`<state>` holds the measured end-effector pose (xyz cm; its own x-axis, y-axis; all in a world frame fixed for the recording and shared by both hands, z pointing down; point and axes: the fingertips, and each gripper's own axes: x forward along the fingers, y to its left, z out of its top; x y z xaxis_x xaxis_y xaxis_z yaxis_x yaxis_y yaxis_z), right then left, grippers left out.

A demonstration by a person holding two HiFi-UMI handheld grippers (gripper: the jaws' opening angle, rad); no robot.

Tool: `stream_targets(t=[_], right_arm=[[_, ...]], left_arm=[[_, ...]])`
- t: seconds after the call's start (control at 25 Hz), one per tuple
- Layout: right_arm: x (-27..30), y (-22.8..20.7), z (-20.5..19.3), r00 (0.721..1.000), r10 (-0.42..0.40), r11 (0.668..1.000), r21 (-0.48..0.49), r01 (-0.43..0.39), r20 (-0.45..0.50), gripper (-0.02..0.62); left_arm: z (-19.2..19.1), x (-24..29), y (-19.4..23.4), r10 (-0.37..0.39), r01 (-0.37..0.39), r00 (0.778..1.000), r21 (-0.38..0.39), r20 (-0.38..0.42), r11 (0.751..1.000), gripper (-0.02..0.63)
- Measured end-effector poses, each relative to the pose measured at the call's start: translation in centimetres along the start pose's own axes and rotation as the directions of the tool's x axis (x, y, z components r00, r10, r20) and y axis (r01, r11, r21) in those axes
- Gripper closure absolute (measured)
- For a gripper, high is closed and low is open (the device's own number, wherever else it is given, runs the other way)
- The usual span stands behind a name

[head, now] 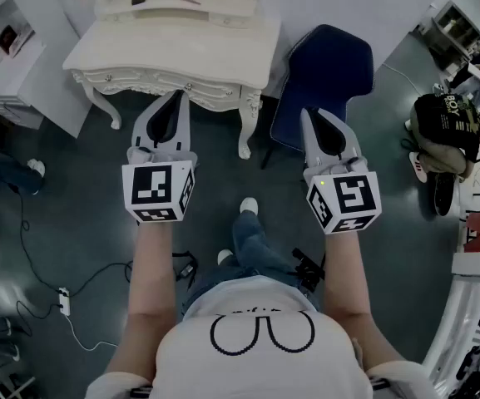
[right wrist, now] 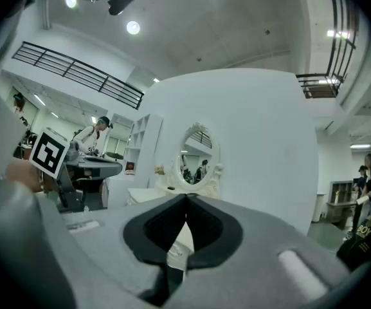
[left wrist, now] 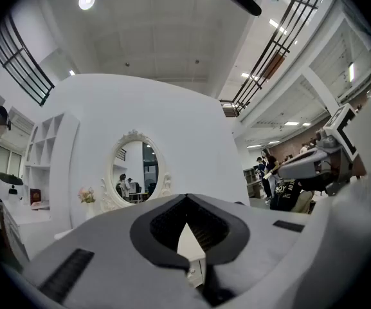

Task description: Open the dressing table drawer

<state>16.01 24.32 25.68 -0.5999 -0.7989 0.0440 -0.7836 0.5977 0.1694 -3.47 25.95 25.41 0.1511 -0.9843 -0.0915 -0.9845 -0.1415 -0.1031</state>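
Presently finds both claws short of the dressing table (head: 173,52), well apart from the drawer front (head: 152,80) running under the worktop edge; judges the drawer fully in and the approach not yet complete. Finds the left claw (head: 175,98) pressed together at the tips with nothing between, the right claw (head: 313,116) likewise together and empty, both held level and aimed at the table. Flags as risks, by judgement only: reaching a knob with tips together, hence pushing the front instead of gripping; landing on the carved apron or the front leg (head: 245,127) rather than a knob, the knobs being small and hard to make out; pulling off line with one claw, hence jamming the drawer or dragging the table; clipping the blue chair (head: 327,73) just beside the table on the right. Counts two claws, one dressing table, one oval mirror (left wrist: 134,172), one blue chair, one bunch of flowers (left wrist: 85,195); leaves the knobs uncounted, too small to tell.
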Motion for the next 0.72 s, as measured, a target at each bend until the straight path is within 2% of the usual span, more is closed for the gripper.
stream_targets(t=[0.2, 0.44, 0.72], right_arm=[[1.1, -2.2, -0.2, 1.000, -0.020, 1.000, 0.023, 0.019, 0.020, 0.598], [5.6, -5.3, -2.2, 0.999, -0.042, 0.998, 0.051, 0.041, 0.019, 0.598], [12.9, -8.9, -2.3, 0.999, 0.013, 0.997, 0.072, -0.015, 0.032, 0.598]], left_arm=[[-0.8, 2.4, -0.7, -0.002, 0.002, 1.000, 0.001, -0.013, 1.000, 0.607], [-2.7, 7.3, 0.4, 0.002, -0.001, 0.999, 0.021, -0.040, 1.000, 0.607], [-3.0, 15.0, 2.2, 0.035, -0.034, 0.999, 0.035, -0.042, 0.999, 0.607]])
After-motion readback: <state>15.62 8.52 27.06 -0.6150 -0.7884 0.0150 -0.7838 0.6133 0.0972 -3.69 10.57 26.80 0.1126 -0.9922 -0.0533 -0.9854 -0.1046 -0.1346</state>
